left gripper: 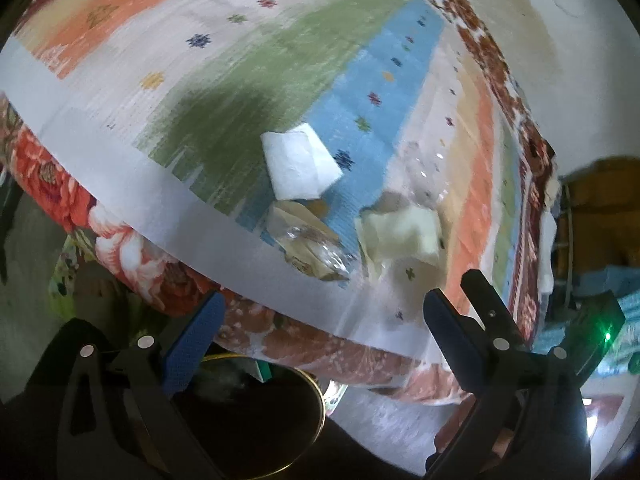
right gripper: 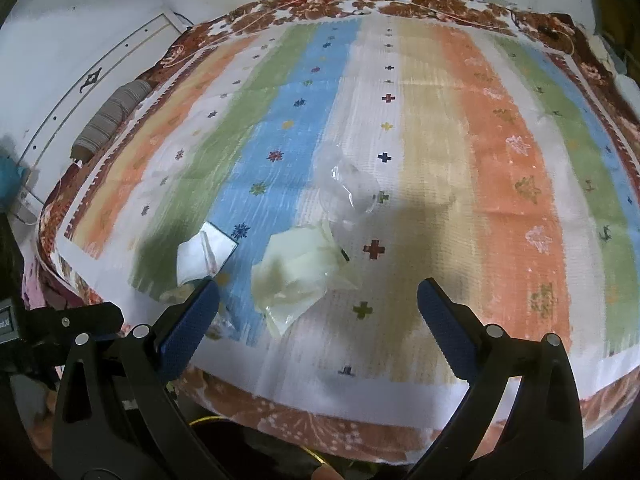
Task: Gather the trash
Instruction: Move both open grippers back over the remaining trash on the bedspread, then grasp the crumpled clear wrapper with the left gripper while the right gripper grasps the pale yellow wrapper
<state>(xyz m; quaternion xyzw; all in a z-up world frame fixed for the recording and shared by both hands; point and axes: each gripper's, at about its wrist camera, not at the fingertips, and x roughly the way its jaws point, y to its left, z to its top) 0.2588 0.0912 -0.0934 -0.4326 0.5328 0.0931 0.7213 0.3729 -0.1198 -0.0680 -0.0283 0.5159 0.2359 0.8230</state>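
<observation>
Trash lies on a striped bedspread [right gripper: 440,160]. A white folded paper [left gripper: 298,166] [right gripper: 204,254], a clear plastic wrapper [left gripper: 310,246], a pale yellow crumpled bag [left gripper: 400,238] [right gripper: 296,276] and a clear crumpled plastic piece [right gripper: 352,188] [left gripper: 424,168] lie close together near the bed's front edge. My left gripper [left gripper: 320,312] is open and empty, just short of the wrapper and the yellow bag. My right gripper [right gripper: 320,304] is open and empty, with the yellow bag between its fingertips' line and the bed.
A dark round bin with a gold rim [left gripper: 276,412] stands on the floor below the bed edge. A floral blanket [left gripper: 60,184] hangs over the bed side. A striped rolled pillow [right gripper: 110,118] lies at the bed's far left by the wall.
</observation>
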